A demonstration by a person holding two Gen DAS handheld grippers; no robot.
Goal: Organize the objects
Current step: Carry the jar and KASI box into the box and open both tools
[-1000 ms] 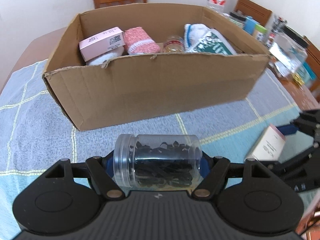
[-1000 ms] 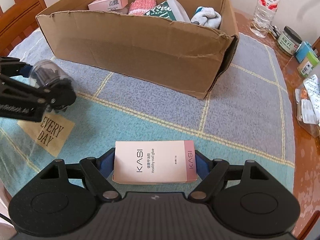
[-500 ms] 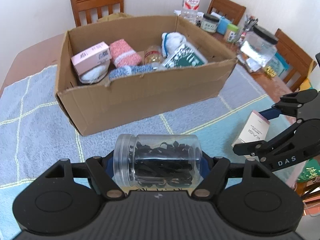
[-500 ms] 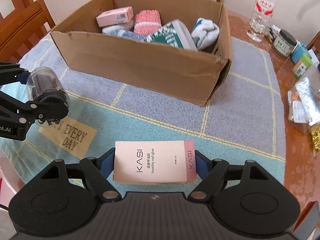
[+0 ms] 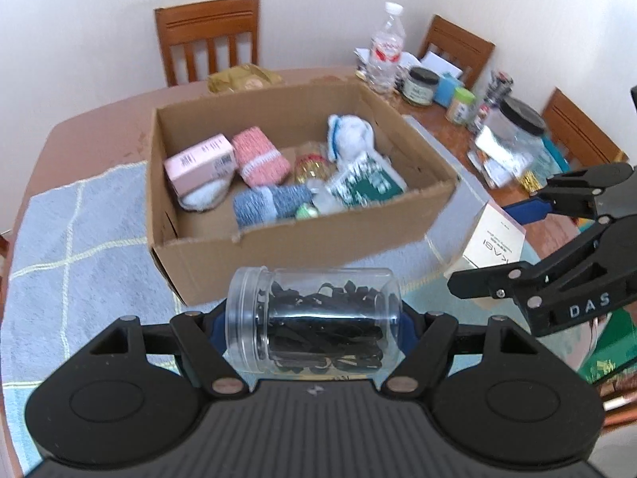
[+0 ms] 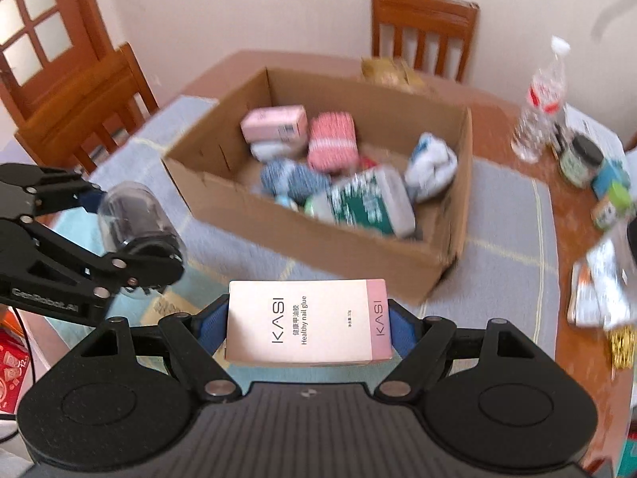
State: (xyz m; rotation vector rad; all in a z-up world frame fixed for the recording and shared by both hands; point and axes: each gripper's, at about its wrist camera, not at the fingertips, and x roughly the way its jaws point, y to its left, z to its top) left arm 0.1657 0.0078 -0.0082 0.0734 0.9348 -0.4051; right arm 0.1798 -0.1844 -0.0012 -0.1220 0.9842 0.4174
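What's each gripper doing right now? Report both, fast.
Left gripper: closed on the clear jar of black clips.
Right gripper: closed on the pink KASI box.

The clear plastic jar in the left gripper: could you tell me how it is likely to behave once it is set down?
The clear jar lies on its side between the left gripper fingers, so released that way its round wall would probably roll. The black pieces inside only part-fill it, so it is likely light and they may shift.
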